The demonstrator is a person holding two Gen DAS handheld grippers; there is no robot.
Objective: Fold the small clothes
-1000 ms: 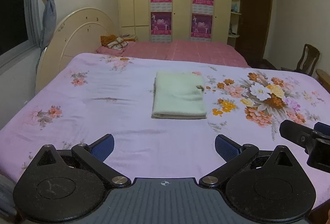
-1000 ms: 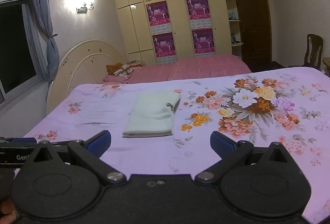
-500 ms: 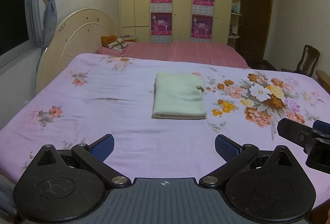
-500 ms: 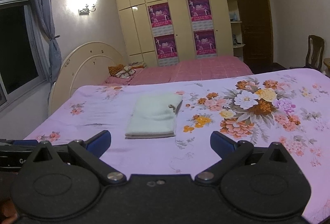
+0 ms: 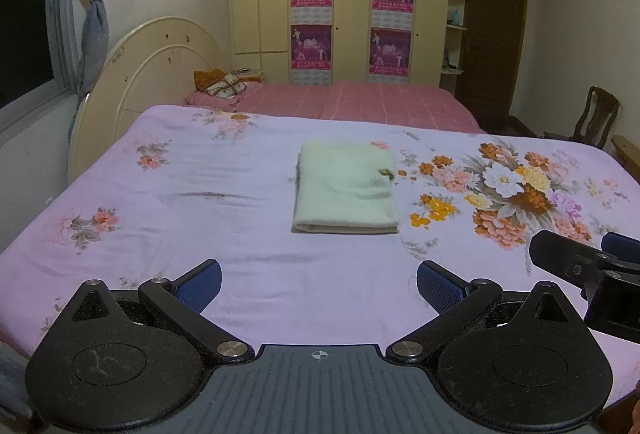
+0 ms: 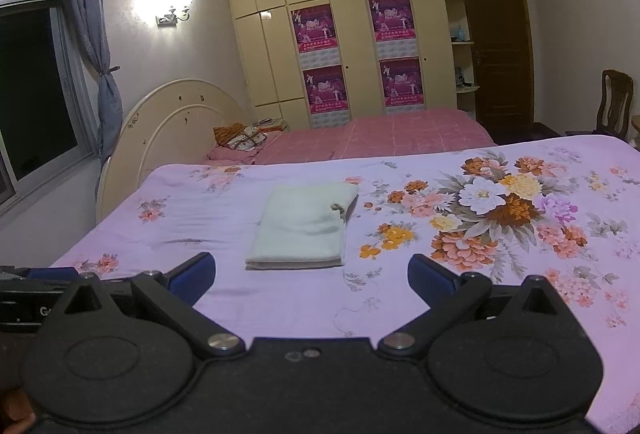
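Folded cloth (image 5: 347, 194) lies flat on the bedsheet (image 5: 200, 194) — both hand-held grippers spread.

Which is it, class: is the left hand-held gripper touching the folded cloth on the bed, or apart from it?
Apart. The left wrist view shows the left hand-held gripper open, with bare bedsheet between its fingertips and the folded cloth.

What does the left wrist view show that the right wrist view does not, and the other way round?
Only the left wrist view shows the right gripper from the side, near the frame's right edge. Only the right wrist view shows the dark window glass widely and part of the left gripper's body at the left edge. Both show the folded pale green cloth on the floral bedsheet, and each view's own open, empty gripper.
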